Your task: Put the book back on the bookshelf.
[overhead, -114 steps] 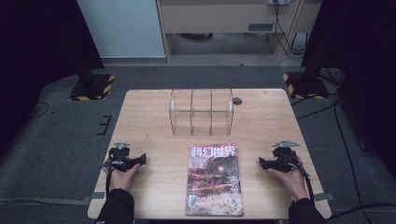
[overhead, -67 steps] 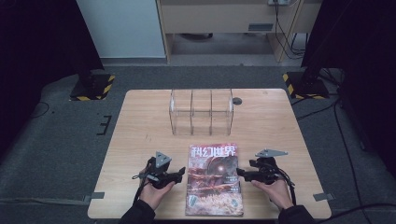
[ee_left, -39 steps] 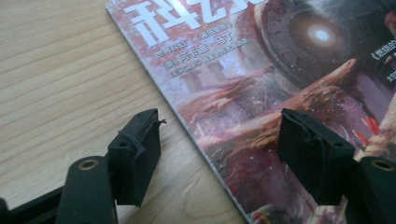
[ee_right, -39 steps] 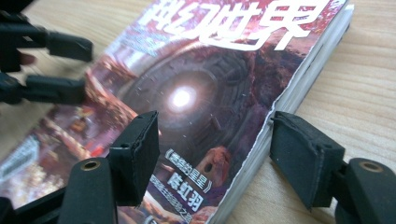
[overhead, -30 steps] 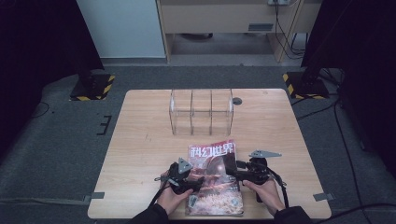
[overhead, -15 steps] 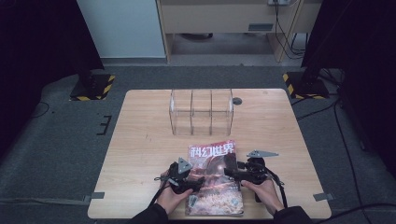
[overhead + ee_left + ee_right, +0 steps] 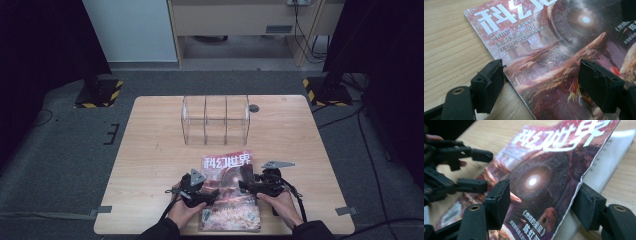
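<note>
The magazine (image 7: 231, 192) is seen at the table's (image 7: 150, 165) 6 o'clock edge; its lifted cover is shown between the spread right tongs (image 7: 544, 202), while the left tongs (image 7: 544, 85) are parted astride its spine.
</note>
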The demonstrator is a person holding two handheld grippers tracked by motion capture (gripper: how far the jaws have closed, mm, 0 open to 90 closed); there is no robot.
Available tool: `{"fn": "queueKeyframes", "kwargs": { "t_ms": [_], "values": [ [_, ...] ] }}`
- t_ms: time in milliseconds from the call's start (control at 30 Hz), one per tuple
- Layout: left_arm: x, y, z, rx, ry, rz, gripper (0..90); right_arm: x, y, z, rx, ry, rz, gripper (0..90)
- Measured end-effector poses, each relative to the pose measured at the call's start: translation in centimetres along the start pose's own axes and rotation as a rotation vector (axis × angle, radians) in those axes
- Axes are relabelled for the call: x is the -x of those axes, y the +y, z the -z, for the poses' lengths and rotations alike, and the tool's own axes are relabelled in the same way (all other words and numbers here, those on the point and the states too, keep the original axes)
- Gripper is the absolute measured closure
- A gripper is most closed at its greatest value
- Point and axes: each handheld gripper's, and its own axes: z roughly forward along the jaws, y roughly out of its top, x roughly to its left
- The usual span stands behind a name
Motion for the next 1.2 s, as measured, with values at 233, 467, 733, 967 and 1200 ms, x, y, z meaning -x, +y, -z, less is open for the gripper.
{"fn": "queueKeyframes", "kwargs": {
  "t_ms": [233,467,733,967,1200],
  "values": [
    [-0.1,0.0,-0.1,0.009,0.0,0.001,19.0,0.3,0.4,-0.5,0.004,0.016,0.001,35.5],
    [-0.3,-0.1,-0.1,0.011,-0.007,0.0,19.1,0.2,0.6,0.2,-0.054,-0.03,0.0,62.8],
    [-0.5,0.0,-0.1,0.014,-0.018,0.009,19.1,-0.2,0.5,-0.5,-0.061,-0.013,0.011,61.3],
    [-1.2,0.2,0.4,0.025,-0.028,0.061,21.5,-0.2,1.0,0.3,-0.013,0.022,-0.005,83.0],
    [-2.3,0.7,1.6,0.109,-0.052,0.134,21.1,-1.2,1.7,1.5,0.059,0.081,0.046,87.1]
  ]
}}
